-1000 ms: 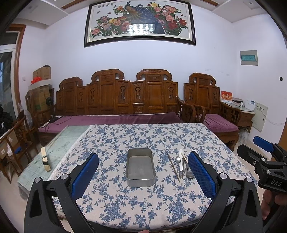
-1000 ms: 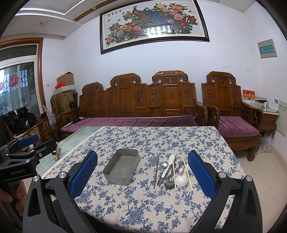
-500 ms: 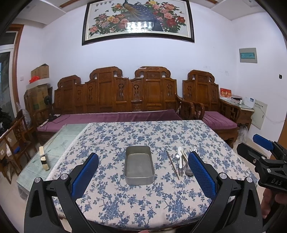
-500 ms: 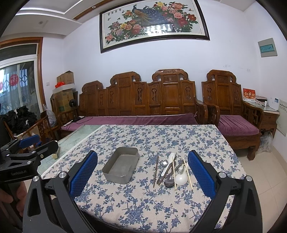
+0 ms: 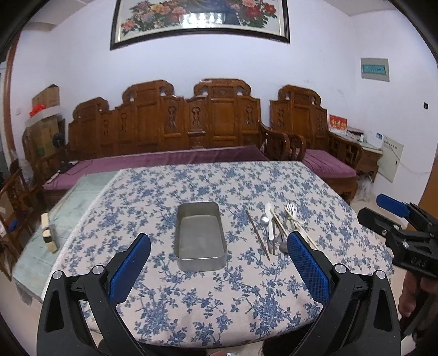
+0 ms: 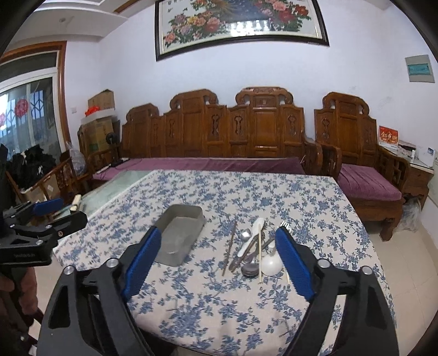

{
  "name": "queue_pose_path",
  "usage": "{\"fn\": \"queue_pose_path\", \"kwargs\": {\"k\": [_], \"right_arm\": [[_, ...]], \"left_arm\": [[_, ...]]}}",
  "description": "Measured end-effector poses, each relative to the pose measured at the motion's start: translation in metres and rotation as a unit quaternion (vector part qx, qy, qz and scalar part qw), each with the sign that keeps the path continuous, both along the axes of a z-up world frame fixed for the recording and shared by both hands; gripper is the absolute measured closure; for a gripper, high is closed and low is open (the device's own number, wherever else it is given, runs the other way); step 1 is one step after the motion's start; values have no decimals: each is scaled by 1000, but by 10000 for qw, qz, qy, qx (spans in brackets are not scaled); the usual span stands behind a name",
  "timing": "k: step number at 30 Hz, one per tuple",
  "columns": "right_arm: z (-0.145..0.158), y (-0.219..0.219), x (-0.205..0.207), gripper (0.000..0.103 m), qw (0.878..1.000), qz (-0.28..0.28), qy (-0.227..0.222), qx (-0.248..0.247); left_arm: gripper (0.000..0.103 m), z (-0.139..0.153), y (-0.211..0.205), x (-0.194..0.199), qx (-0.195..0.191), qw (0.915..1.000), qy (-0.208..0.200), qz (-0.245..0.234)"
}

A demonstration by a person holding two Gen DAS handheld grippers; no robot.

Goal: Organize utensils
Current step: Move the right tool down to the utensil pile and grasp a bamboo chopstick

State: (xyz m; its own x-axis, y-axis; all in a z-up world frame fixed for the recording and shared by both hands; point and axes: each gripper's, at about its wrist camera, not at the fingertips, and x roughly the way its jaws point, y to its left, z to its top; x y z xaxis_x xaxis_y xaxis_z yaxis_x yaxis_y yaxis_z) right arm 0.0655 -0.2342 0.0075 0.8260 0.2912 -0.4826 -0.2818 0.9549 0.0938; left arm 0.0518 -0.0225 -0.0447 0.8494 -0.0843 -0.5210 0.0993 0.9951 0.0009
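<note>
Black left claw [image 5: 219,257], blue textured pads [image 5: 309,265], silver screws; right claw [image 6: 219,252] alike

Dull, matt grey metal tray [image 5: 201,241] on a blue-flowered cloth tablecloth [image 5: 169,191]; shiny metal spoon [image 5: 264,220]; glossy white ladle [image 6: 271,263]; pale wooden chopsticks [image 6: 259,253]; polished carved wooden bench [image 5: 175,120]; gripper pads [image 5: 309,267] of textured blue rubber.

You get soft even room light, glare on the framed picture [image 5: 199,19], slight motion blur, heavy fisheye bending at edges.
</note>
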Motion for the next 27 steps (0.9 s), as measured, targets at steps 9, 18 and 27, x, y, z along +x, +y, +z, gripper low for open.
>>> {"fn": "queue_pose_path", "kwargs": {"k": [9,18,27], "right_arm": [[-48,-33,68,40,9973,168,676,-218],[-113,-58,138,54,9873,388,1524,-239],[-186,-77,178,80,9721,348,2307,-229]], "left_arm": [[6,-32,-19,42,38,9985,445,-323],[6,-53,-42,75,74,9966,638,-517],[6,-71,-62,104,1,9935,885,-715]]}}
